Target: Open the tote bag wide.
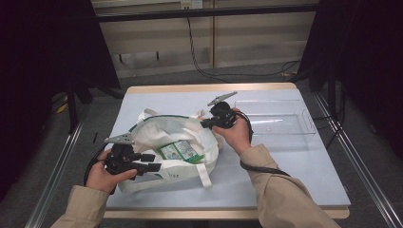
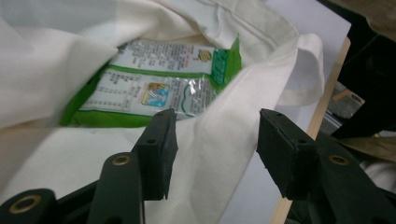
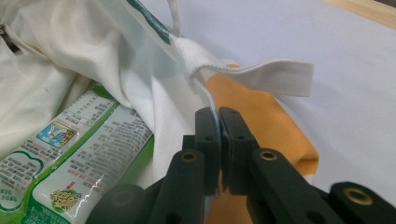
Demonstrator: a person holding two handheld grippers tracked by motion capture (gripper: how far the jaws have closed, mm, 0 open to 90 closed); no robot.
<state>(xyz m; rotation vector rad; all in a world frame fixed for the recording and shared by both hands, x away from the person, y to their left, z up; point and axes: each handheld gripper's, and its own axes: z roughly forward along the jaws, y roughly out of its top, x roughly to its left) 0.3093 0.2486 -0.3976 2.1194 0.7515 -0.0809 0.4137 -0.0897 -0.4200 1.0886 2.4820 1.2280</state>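
Your right gripper [image 3: 219,116]: jaws pinched on tote bag [image 1: 157,128] rim; your left gripper [image 2: 212,154]: jaws apart, empty, over bag mouth; green-white packet [image 2: 154,88] inside

Recording lab, black curtains [image 1: 43,57], metal rails [image 1: 57,166], trailing cables [image 1: 199,61]

The high view looks forward and down on the whole bench [image 1: 294,166] from above the person's side. The left gripper view sits close over the open cloth bag [image 2: 224,154], facing its green-and-white packets [image 2: 154,93]. The right gripper view, equally near, faces the bag's rim; all three share those packets.
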